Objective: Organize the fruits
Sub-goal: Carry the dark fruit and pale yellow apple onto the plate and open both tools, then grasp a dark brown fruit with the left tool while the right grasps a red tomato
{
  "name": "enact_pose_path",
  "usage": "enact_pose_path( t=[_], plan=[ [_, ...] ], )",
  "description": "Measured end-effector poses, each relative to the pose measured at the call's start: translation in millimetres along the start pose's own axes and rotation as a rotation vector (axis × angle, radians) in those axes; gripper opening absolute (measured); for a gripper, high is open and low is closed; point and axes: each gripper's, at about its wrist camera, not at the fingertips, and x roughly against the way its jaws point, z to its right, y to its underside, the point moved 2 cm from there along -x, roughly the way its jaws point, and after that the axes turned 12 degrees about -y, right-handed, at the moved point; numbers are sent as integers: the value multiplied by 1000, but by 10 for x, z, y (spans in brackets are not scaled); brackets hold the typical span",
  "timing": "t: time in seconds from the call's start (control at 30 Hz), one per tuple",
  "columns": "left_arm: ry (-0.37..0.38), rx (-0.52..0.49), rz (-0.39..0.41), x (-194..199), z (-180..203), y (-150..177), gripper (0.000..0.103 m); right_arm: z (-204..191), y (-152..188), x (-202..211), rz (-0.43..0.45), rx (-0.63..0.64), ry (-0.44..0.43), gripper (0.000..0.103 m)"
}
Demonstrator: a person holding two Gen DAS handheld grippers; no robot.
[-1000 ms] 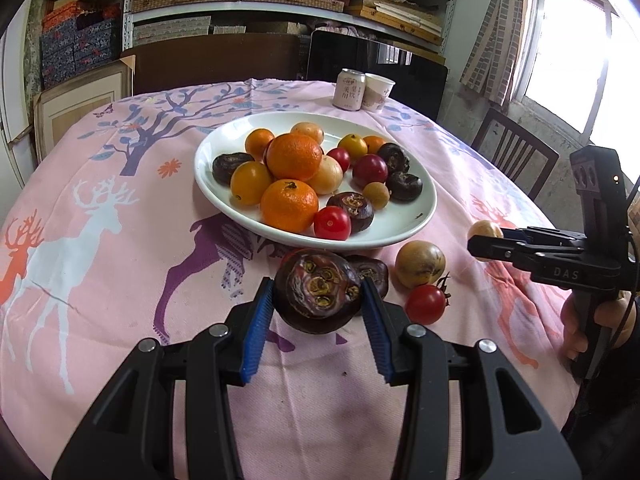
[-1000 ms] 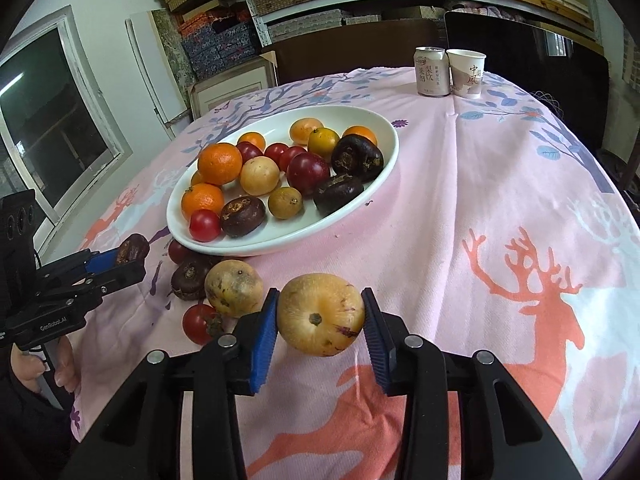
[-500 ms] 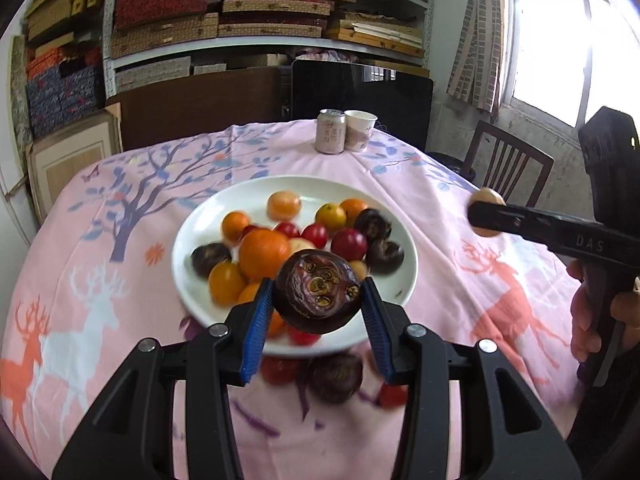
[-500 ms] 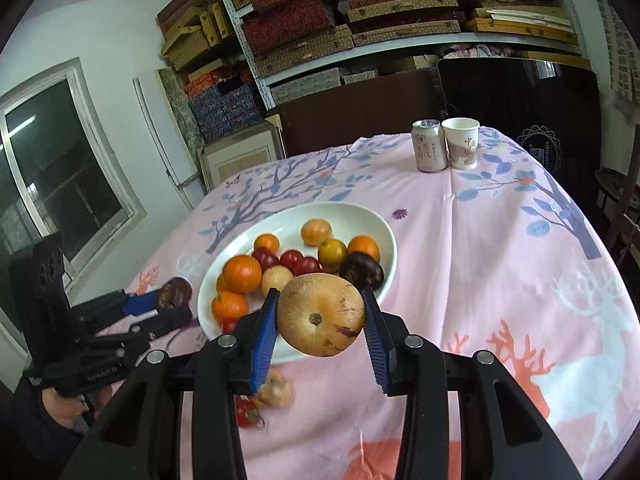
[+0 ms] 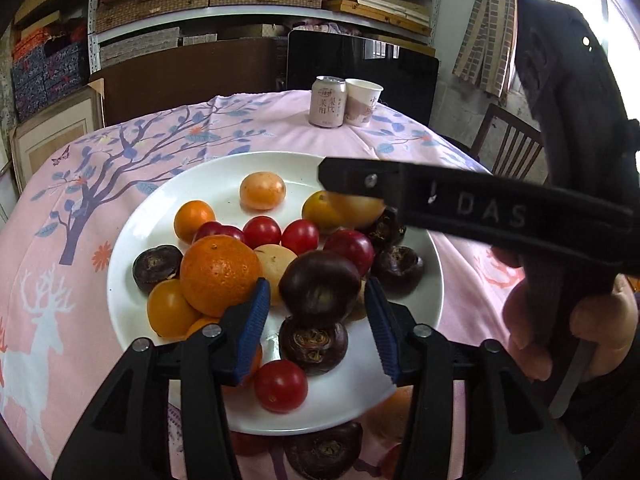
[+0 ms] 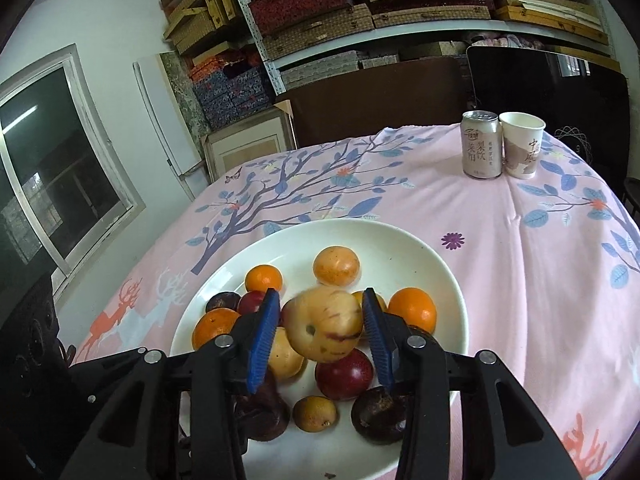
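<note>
While my left gripper [image 5: 316, 312] hangs over the near side of the plate [image 5: 432, 280], its jaws are opening and the dark fruit [image 5: 320, 289] sits between them with a gap at each pad, resting on the pile. Only the left view shows my right gripper [image 5: 360, 178] reaching in from the side, its arm crossing over the plate's right half and hiding the fruit there, with my hand [image 5: 572, 320] on its handle. Only that view shows fruit still on the tablecloth [image 5: 60, 240], peeking out below the plate's near rim.

The right view shows what that arm hides: the right jaws, also opening, stand clear of the pale yellow fruit [image 6: 325, 330], which is blurred above the plate's middle. Beyond the plate, at the table's far edge, a can [image 6: 481, 145] and a paper cup [image 6: 521, 145] stand touching.
</note>
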Motion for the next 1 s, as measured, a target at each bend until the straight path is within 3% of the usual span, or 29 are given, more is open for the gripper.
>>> enact_pose_path(
  t=[0.03,0.07,0.2,0.27,0.33,0.47,0.7,0.73,0.8,0.93,1.0],
  plan=[
    [3,5,1,11,-11,2,50,0,10,3,1,1,13,63],
    [2,7,6,38,-20,0,51,-4,25,48,15,4,20,66],
    [-36,-15,88,336,-20,70,70,27,112,354,75,-26,1,67],
    [-29,-22,99,475,-25,164,70,44,218,508,97,-35,-7,73],
    [-19,-36,82,558,-21,305,71,83,350,648,116,-61,6,79],
    [-37,-80,7,587,19,615,72,121,582,840,115,-107,-4,80],
    [-82,-48,-45,589,-84,832,71,2,868,974,103,-39,64,80],
    [-83,-44,-58,562,-96,834,70,-4,887,978,101,-35,68,80],
    [-84,-53,-86,511,-86,844,59,13,911,977,94,-36,71,80],
    [-83,-100,-112,447,22,854,51,82,921,967,89,-63,64,80],
    [-65,-108,-148,369,54,858,41,87,925,951,81,-68,63,80]
  ],
)
